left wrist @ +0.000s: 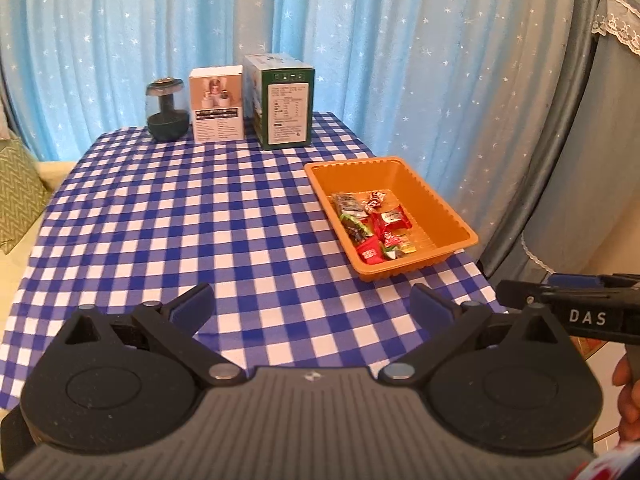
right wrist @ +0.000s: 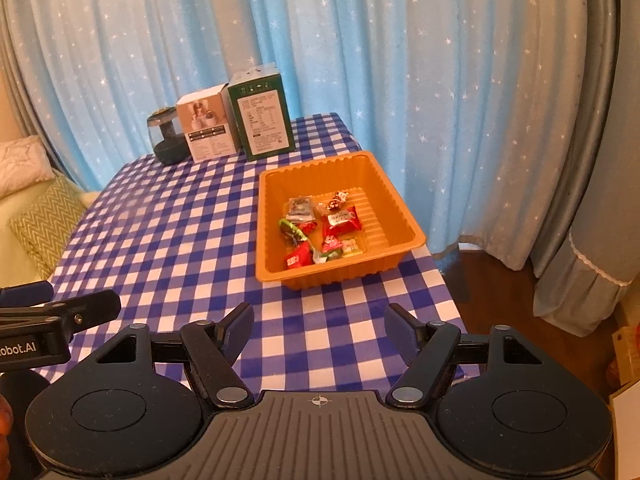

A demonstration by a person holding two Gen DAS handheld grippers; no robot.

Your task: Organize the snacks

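A pale blue curtain dotted with small white stars (left wrist: pixel 360 40) is hanging across the whole far side of the scene. In front of it, a table covered in a blue and white checked cloth (left wrist: pixel 180 220) is filling the middle ground.

An orange ribbed plastic tray (right wrist: pixel 276 216) is sitting on the right side of the table, near its right edge. Small wrapped snacks in red, green and silver foil (right wrist: pixel 320 232) are lying loose inside the tray, gathered toward its near left part.

Along the far edge of the table three things are standing upright in a row: a tall green and white printed carton (left wrist: pixel 286 110) on the right, a shorter white and beige carton (left wrist: pixel 218 106) just beside it, and a dark round jar-like object with a clear body (left wrist: pixel 166 110) at the left end.

At the near edge, the left gripper (left wrist: pixel 312 304) is hovering above the cloth with its blue-padded jaws standing wide apart and nothing between them. The right gripper (right wrist: pixel 320 326) is hovering beside it, nearer the tray, its jaws likewise spread wide and gripping nothing.
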